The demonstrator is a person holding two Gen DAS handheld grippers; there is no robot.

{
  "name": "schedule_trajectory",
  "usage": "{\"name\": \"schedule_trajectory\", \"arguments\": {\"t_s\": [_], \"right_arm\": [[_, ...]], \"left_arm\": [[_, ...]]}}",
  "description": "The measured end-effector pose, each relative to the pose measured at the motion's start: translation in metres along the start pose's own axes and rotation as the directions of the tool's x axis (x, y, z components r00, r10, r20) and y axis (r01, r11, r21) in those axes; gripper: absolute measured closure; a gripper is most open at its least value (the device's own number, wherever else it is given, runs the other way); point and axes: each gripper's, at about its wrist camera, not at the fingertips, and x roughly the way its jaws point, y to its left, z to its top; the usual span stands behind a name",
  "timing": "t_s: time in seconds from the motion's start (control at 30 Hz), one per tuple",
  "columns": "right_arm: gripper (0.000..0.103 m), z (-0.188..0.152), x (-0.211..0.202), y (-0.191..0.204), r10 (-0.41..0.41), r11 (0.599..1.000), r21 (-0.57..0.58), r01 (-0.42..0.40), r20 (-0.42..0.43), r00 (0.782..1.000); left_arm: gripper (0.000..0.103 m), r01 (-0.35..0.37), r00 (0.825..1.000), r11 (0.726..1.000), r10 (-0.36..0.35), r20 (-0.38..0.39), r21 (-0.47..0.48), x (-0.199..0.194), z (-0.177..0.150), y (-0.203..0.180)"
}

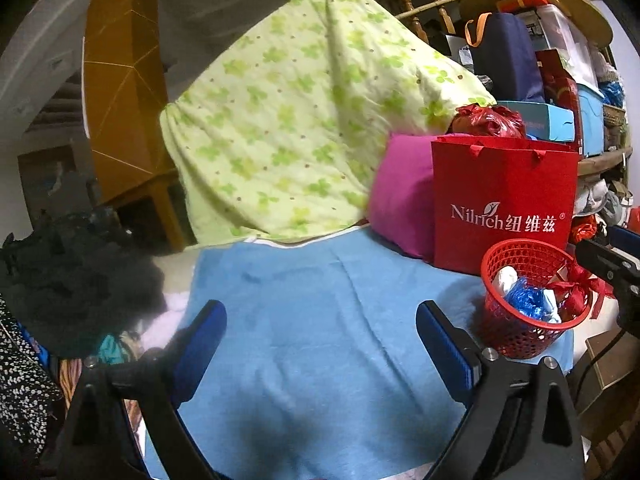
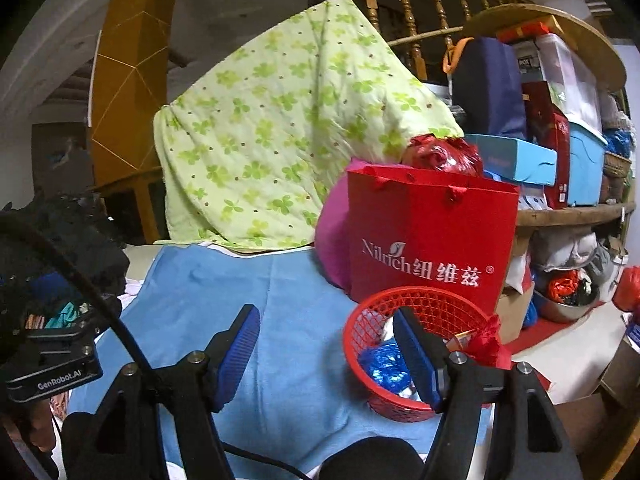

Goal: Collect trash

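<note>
A red mesh basket (image 1: 520, 336) (image 2: 368, 328) stands on the blue towel (image 1: 320, 340) (image 2: 224, 300) at its right side. Inside lie crumpled blue foil (image 1: 528, 300) (image 2: 386, 364), white paper (image 1: 505, 278) and a red ribbon scrap (image 1: 576, 292) (image 2: 486, 340). My left gripper (image 1: 320, 332) is open above bare towel, left of the basket, with nothing between its fingers. My right gripper (image 2: 326, 344) is open too, and empty; its right finger (image 2: 414, 352) overlaps the basket's near rim in the picture. The right gripper also shows at the right edge of the left wrist view (image 1: 608, 264).
A red Nilrich paper bag (image 1: 504, 208) (image 2: 428, 240) stands behind the basket beside a magenta cushion (image 1: 400, 196) (image 2: 332, 240). A green clover quilt (image 1: 296, 120) (image 2: 280, 128) hangs behind. Dark clothes (image 1: 72, 280) pile at left. Cluttered shelves (image 1: 560, 80) (image 2: 560, 120) fill the right.
</note>
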Motion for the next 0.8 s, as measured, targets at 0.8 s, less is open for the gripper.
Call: {"name": "schedule_trajectory", "arguments": {"t_s": [0.8], "right_arm": [[0.03,0.006,-0.013,0.044,0.052,0.999,-0.014,-0.051,0.047,0.998]], "left_arm": [[0.004,-0.03,0.999,0.999,0.031,0.023,-0.042,-0.038,-0.016,0.032]]}}
